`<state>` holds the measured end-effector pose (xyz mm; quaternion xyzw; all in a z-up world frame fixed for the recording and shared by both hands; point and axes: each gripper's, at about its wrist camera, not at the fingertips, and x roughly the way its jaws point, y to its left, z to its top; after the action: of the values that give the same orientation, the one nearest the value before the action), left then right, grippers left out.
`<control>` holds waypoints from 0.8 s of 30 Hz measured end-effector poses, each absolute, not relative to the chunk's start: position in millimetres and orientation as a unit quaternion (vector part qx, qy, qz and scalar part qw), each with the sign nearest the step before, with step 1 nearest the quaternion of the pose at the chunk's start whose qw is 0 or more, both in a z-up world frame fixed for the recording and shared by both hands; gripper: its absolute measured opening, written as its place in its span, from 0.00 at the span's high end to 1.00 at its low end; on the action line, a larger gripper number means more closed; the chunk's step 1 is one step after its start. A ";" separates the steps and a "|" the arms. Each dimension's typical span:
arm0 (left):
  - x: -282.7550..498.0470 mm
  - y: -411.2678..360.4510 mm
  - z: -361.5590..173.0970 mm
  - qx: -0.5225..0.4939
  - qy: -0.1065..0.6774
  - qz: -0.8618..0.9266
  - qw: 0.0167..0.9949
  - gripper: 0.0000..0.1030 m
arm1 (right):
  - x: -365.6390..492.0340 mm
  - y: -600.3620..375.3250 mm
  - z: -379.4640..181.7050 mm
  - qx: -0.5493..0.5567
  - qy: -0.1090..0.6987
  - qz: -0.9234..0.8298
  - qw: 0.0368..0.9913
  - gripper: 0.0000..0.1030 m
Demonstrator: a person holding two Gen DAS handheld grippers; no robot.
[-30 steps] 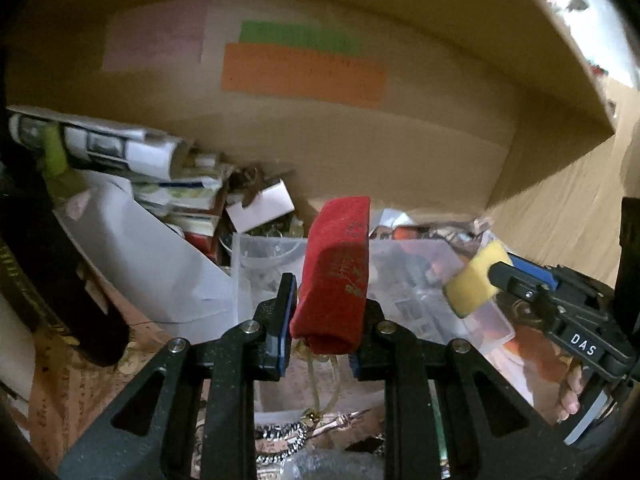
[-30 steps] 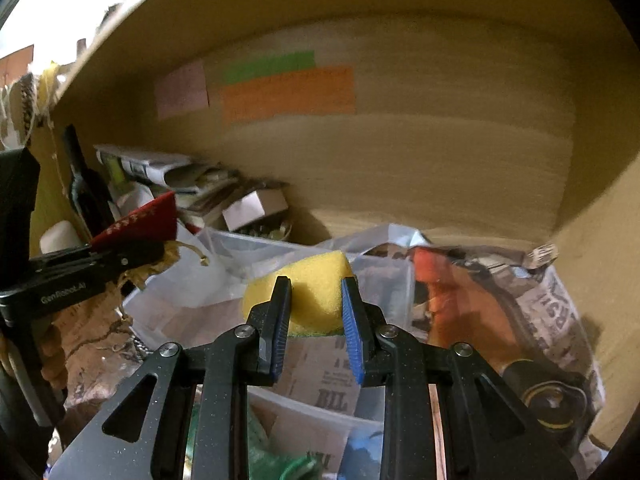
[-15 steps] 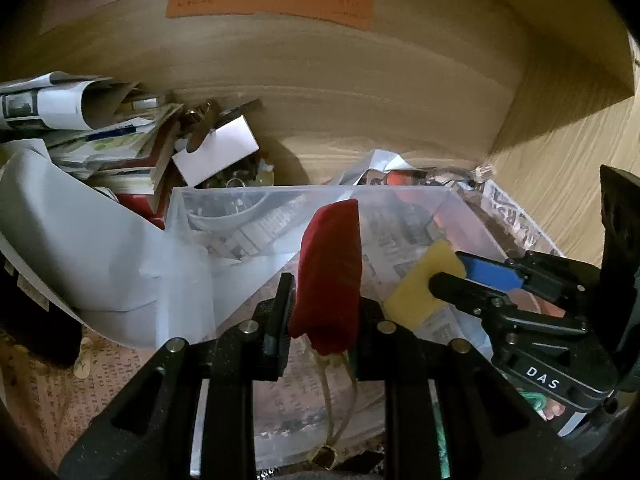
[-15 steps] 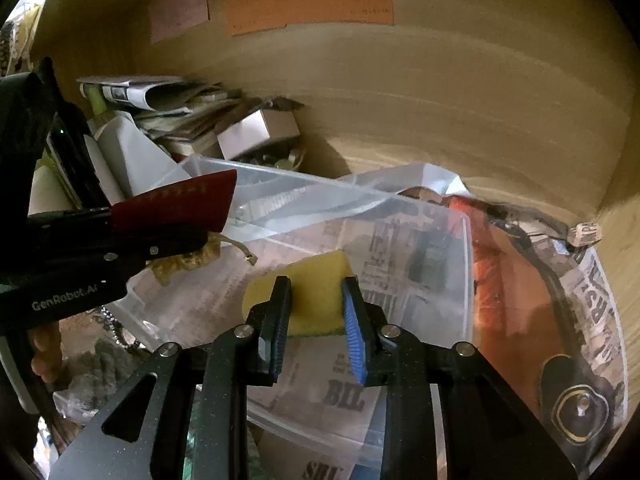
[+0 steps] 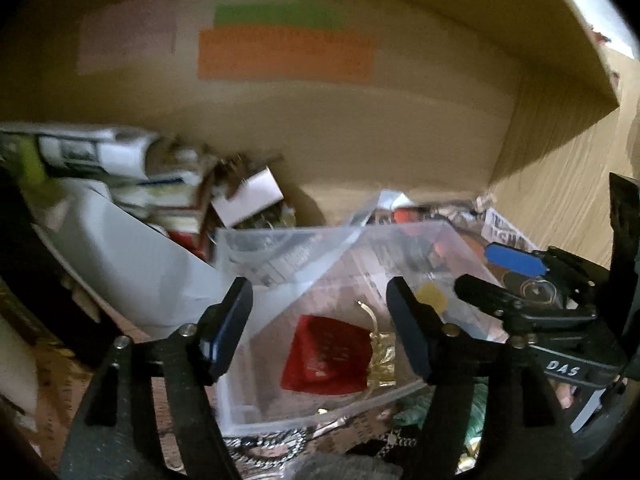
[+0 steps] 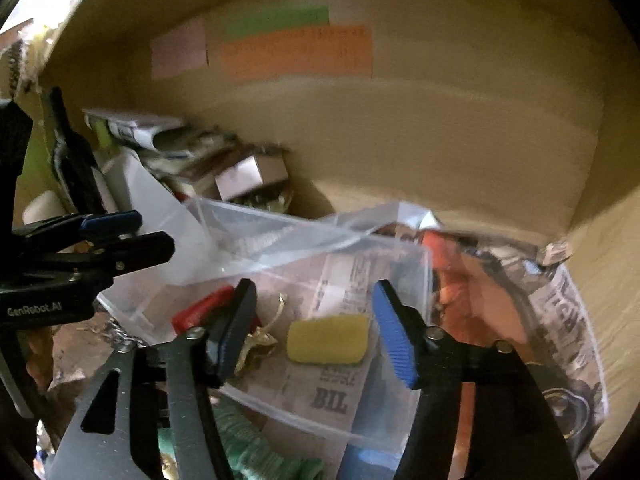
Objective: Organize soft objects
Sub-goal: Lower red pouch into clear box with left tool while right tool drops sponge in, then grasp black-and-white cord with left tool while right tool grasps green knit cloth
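A red soft pouch (image 5: 328,356) with a gold tassel lies in the clear plastic bin (image 5: 240,400). A yellow sponge (image 6: 327,339) lies in the same bin (image 6: 424,272) on newspaper, right of the pouch (image 6: 200,312). It shows small in the left wrist view (image 5: 431,295). My left gripper (image 5: 320,320) is open and empty above the pouch; it shows at left in the right wrist view (image 6: 132,232). My right gripper (image 6: 314,328) is open and empty above the sponge; it shows at right in the left wrist view (image 5: 492,276).
The bin sits inside a wooden cabinet with coloured paper labels (image 5: 286,52) on the back wall. Rolled newspapers and boxes (image 5: 120,160) pile at left. A white sheet (image 5: 132,264) leans by the bin. Green knit fabric (image 6: 256,452) and a crumpled newspaper bundle (image 6: 552,320) lie nearby.
Both grippers opened and pulled back up. The red pouch and the yellow sponge dropped out of them and now lie in the bin.
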<state>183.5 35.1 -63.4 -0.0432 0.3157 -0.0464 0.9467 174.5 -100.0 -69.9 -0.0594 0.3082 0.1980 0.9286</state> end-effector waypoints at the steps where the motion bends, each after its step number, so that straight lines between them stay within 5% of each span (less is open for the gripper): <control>1: 179.7 36.2 -60.3 -0.042 0.312 -0.045 0.948 0.30 | 169.1 -101.3 -65.4 -0.058 0.300 0.200 0.931 0.42; 10: 135.1 56.4 -61.1 -0.030 0.297 -0.026 0.954 0.22 | 123.6 -103.0 -53.3 -0.057 0.263 0.214 0.939 0.31; 24: 103.4 89.2 -114.2 -0.049 0.353 0.005 0.934 0.22 | 93.4 -105.2 -91.5 -0.043 0.314 0.224 0.922 0.31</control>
<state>103.4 89.2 -114.2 -0.0490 0.3526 0.0051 0.9345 93.4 -105.2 -91.5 -0.0428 0.3144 0.2235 0.9216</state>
